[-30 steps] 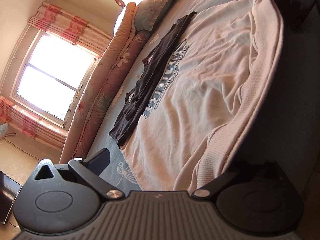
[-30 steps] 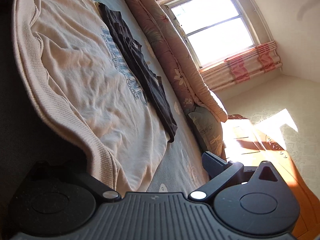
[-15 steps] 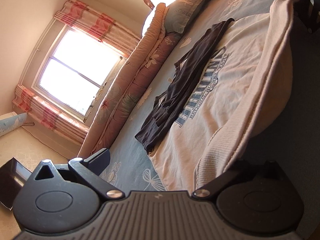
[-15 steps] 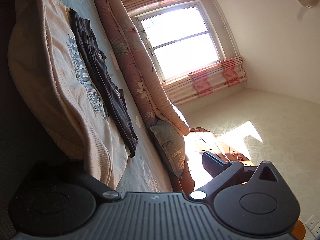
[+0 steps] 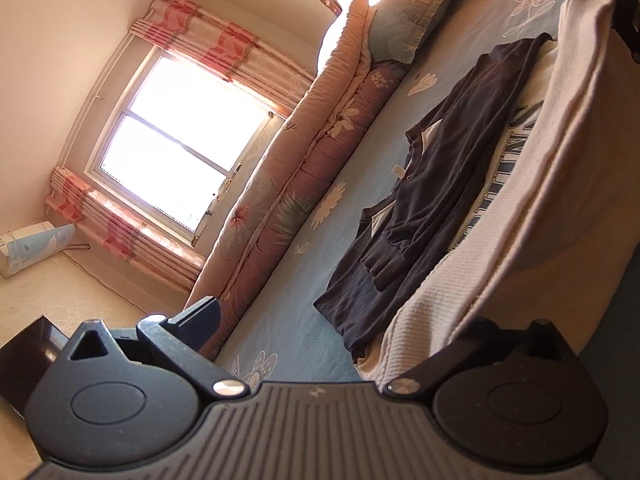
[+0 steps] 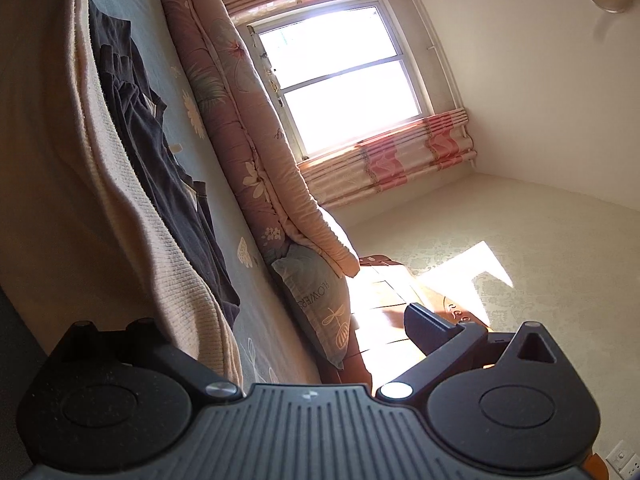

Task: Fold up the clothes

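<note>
You have lifted the hem since a second ago: both cameras now tilt further toward the window, and the cream sweater rises as a steep fold where it lay flat on the bed. Count two garments: the sweater, and one dark top lying along its far side, partly on it. There is one window with two pink curtains, one rolled quilt and one pillow by the headboard. Your left gripper shows one finger standing clear to the left, while the other disappears under the ribbed hem; the right gripper mirrors this, one finger free, the other buried in the hem. You cannot tell from either view whether the tongs are clenched on the cloth or merely under it. The sweater's print is mostly covered by the raised fold, and its sleeves are out of sight.
</note>
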